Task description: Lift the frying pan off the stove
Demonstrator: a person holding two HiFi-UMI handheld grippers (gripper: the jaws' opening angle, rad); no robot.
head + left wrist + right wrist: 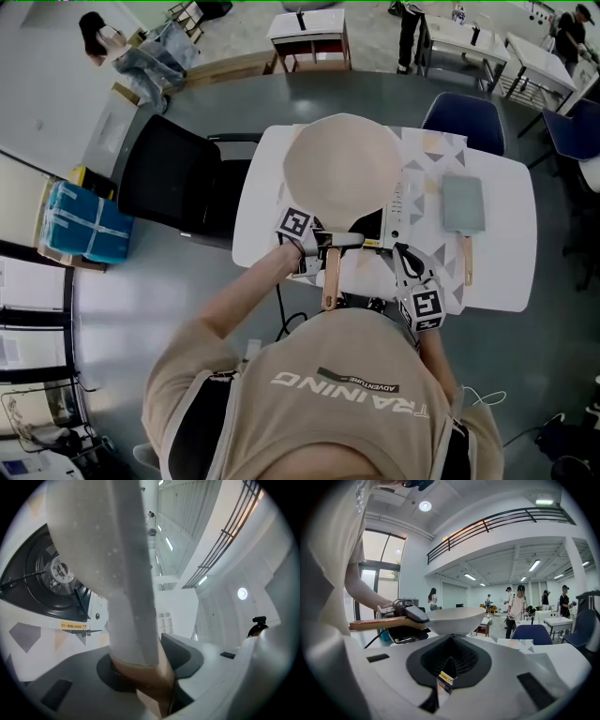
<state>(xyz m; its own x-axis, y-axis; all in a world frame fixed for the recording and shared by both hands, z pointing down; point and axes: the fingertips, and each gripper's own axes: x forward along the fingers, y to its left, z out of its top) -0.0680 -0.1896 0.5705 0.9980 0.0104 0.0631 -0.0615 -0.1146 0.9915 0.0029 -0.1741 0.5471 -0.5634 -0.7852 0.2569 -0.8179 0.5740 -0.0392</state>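
Note:
A cream frying pan [342, 169] hangs above the stove [397, 214] on the white table [502, 272]. Its wooden handle [330, 279] points toward me. My left gripper [323, 246] is shut on that handle where the wood meets the pan's stem. In the left gripper view the handle [152, 677] sits clamped between the jaws, and the black burner [51, 578] lies apart from the pan [103, 536]. My right gripper [401, 253] is at the stove's front right corner, jaws together, holding nothing. Its own view shows the lifted pan [454, 619] and the left gripper [401, 613] beyond the right gripper [447, 667].
A grey-green flat tool [464, 204] with a wooden handle lies on the patterned mat right of the stove. A black chair [178, 183] stands left of the table, a blue chair [464, 117] behind it. Several people stand far back in the room.

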